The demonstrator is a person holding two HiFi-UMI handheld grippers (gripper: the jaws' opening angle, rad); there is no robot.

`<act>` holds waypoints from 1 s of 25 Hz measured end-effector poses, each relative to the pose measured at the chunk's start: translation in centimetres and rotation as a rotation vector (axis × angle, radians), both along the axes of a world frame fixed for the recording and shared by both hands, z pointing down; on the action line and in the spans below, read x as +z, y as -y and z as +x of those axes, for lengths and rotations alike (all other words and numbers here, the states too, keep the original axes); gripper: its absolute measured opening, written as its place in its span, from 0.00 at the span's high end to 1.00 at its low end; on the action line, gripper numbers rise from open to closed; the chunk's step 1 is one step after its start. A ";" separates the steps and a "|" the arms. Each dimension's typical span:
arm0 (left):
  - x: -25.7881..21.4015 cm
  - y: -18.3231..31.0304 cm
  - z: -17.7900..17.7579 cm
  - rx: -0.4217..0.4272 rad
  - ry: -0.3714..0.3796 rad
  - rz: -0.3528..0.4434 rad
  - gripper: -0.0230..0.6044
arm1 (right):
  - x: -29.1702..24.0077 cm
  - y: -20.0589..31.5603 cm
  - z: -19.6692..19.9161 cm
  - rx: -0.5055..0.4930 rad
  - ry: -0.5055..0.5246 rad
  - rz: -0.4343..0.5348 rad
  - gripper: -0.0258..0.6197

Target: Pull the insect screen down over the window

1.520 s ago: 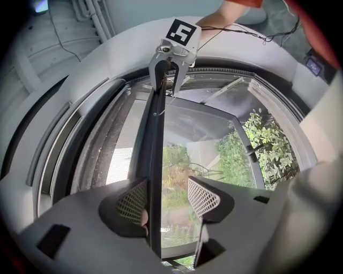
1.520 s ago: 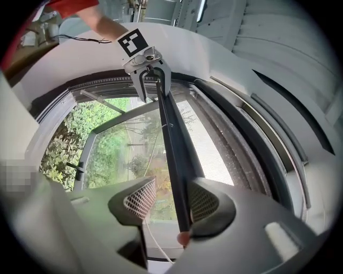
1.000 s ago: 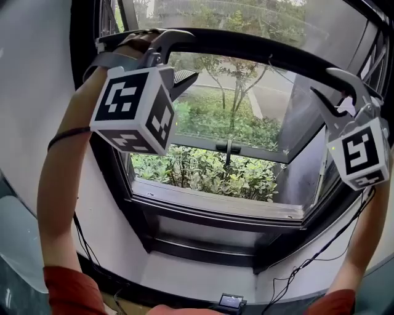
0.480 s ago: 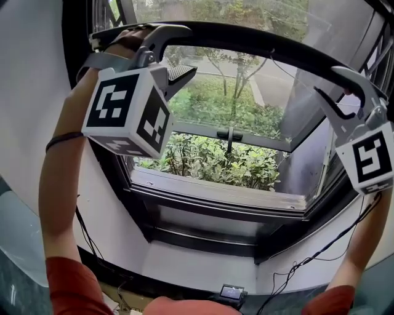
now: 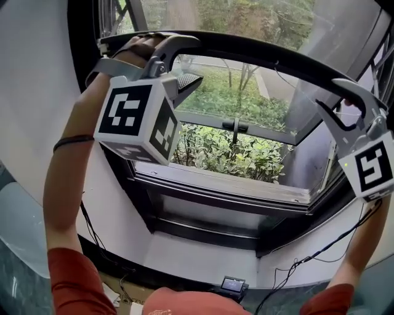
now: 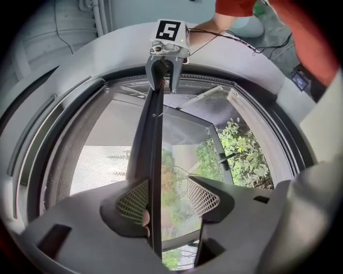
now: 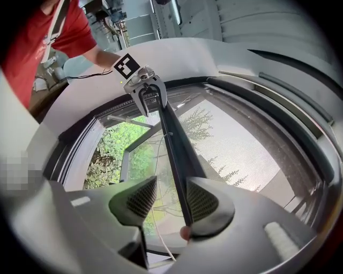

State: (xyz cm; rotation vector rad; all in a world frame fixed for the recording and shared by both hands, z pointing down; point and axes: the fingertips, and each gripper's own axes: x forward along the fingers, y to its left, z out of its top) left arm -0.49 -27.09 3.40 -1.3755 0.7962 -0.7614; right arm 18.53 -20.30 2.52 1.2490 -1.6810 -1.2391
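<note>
On my head view the insect screen's pull bar arcs across the top of the window from 11 o'clock to 2 o'clock. The mesh is above it and the opening below is uncovered. My left gripper straddles the bar at 11 o'clock, 1 jaw over it and 1 under. In the left gripper view the jaws stand wide: the bar lies against the pad at 9 o'clock, and the other pad is clear of it. My right gripper straddles the bar at 2 o'clock. Its own view shows the same wide stance, with the bar against the pad at 3 o'clock and a gap to the other. Below the bar sits the sash handle with green shrubs beyond it, and a cable trails from the right gripper toward 5 o'clock
</note>
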 end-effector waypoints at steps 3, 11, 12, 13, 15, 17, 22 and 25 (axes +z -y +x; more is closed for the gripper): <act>1.2 -0.2 0.2 0.007 0.003 -0.011 0.60 | 1.2 -0.2 -0.1 -0.007 0.006 -0.012 0.66; 3.6 -0.4 -0.1 0.017 0.012 -0.023 0.60 | 3.8 -0.5 -0.3 -0.022 0.060 -0.045 0.63; 3.9 -0.4 -0.1 0.018 0.010 -0.031 0.60 | 4.1 -0.5 -0.3 -0.023 0.067 -0.057 0.63; 4.2 -0.4 -0.1 0.019 0.010 -0.038 0.60 | 4.4 -0.5 -0.3 -0.023 0.066 -0.069 0.63; 5.1 -0.5 -0.1 0.021 0.014 -0.047 0.60 | 5.3 -0.5 -0.2 -0.024 0.057 -0.084 0.63; 6.1 -0.5 -0.1 0.023 0.016 -0.060 0.60 | 6.3 -0.4 -0.1 -0.022 0.045 -0.086 0.63; 8.2 -0.5 -0.1 0.022 0.013 -0.088 0.60 | 8.6 -0.4 -0.2 -0.026 0.023 -0.093 0.61; 9.8 -0.7 -0.1 0.026 0.016 -0.105 0.60 | 10.3 -0.5 -0.2 -0.029 0.011 -0.104 0.60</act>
